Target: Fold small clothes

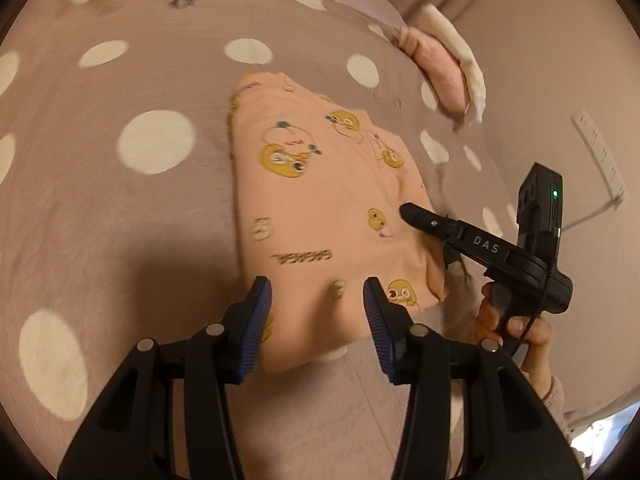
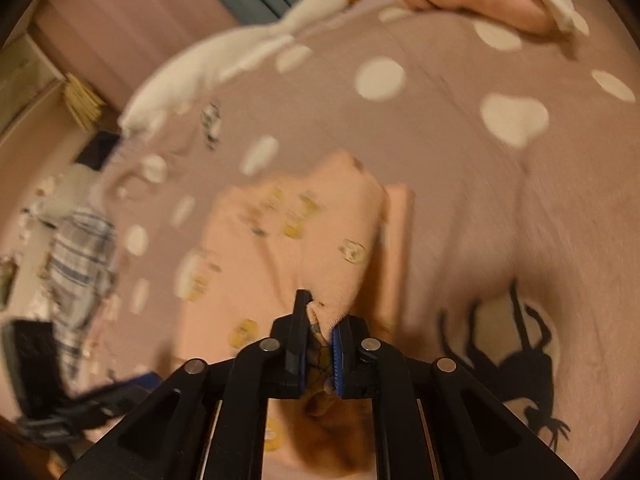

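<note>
Frame centre: we log a folded peach cartoon-print cotton garment (image 1: 320, 208) on the mauve white-dotted bedspread (image 1: 120, 208). Left tongs (image 1: 317, 300) gape empty; right tongs (image 2: 320, 330) pinch its edge.

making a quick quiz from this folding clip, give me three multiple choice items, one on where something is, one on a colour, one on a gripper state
1. Where does the peach printed garment lie?
A. on the polka-dot bedspread
B. in a basket
C. on a hanger

2. What colour are the cartoon faces printed on the garment?
A. green
B. yellow
C. purple

3. How does the right gripper stand?
A. open above the cloth
B. shut on nothing
C. shut on a fold of the garment

Key:
1 A, the left wrist view shows the garment flat on the dotted spread.
2 B, the faces show yellow against the peach cloth.
3 C, in the right wrist view peach fabric is pinched between the fingers, while the left gripper hangs open over the garment's near edge.
</note>
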Tool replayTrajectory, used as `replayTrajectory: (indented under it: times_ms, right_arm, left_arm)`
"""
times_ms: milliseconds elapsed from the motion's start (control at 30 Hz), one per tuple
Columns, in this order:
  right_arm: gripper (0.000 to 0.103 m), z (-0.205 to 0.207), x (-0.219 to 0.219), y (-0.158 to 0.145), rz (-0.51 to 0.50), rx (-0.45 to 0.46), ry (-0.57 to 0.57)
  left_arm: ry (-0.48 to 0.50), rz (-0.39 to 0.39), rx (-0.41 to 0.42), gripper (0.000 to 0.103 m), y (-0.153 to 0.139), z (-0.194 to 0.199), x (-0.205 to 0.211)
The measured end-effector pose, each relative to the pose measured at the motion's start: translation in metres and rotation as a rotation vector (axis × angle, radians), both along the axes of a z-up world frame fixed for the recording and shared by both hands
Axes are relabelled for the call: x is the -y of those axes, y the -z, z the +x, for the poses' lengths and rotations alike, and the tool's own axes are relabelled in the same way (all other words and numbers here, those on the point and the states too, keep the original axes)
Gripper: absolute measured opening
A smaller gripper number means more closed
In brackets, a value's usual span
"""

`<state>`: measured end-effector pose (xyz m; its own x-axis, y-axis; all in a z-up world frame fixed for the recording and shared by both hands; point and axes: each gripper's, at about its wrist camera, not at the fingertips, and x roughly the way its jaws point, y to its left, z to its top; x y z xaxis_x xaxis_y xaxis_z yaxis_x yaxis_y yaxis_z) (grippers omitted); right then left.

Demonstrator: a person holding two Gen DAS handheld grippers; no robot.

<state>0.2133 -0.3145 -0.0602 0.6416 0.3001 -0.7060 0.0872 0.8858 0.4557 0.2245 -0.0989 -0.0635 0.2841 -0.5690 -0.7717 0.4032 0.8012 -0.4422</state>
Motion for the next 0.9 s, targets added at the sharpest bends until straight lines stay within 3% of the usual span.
replayTrajectory:
  times_ms: [100, 167, 267, 433, 533, 600, 633, 700, 733, 800, 900]
  right_arm:
    - [0.012, -0.001, 0.006, 0.000, 0.025, 0.009, 0.008]
    - [0.019, -0.007, 0.009, -0.012, -0.041, 0.061, 0.060]
    - [0.020, -0.014, 0.008, -0.029, -0.135, 0.149, 0.104]
    - [0.020, 0.007, -0.006, -0.035, -0.117, 0.206, -0.011]
    - [0.020, 0.040, -0.020, -0.023, -0.127, 0.131, -0.072]
    - [0.020, 0.061, -0.022, -0.009, -0.149, 0.041, -0.042]
    - [0.012, 0.068, -0.019, -0.006, -0.163, 0.030, -0.012]
    - [0.011, 0.075, -0.010, -0.004, -0.211, 0.032, 0.072]
    - [0.011, 0.077, -0.002, -0.004, -0.184, 0.033, 0.106]
    - [0.011, 0.071, 0.009, -0.006, -0.106, 0.057, 0.126]
    - [0.011, 0.046, 0.008, -0.019, -0.147, 0.124, 0.112]
  left_arm:
    - [0.032, 0.041, 0.022, 0.047, 0.005, 0.002, 0.015]
    - [0.047, 0.061, 0.021, 0.047, 0.012, 0.006, 0.022]
    - [0.064, 0.095, 0.016, 0.047, 0.028, 0.007, 0.028]
    - [0.106, 0.133, 0.051, 0.047, 0.030, 0.000, 0.030]
    - [0.129, 0.150, 0.068, 0.047, 0.031, -0.006, 0.029]
    - [0.130, 0.137, 0.059, 0.047, 0.032, -0.006, 0.025]
    - [0.129, 0.127, 0.051, 0.047, 0.032, -0.006, 0.022]
    - [0.126, 0.104, 0.033, 0.047, 0.031, -0.005, 0.016]
    - [0.124, 0.097, 0.027, 0.047, 0.028, -0.005, 0.014]
    - [0.111, 0.061, 0.030, 0.047, 0.019, -0.002, 0.009]
    - [0.084, 0.011, 0.073, 0.047, 0.002, 0.006, 0.009]
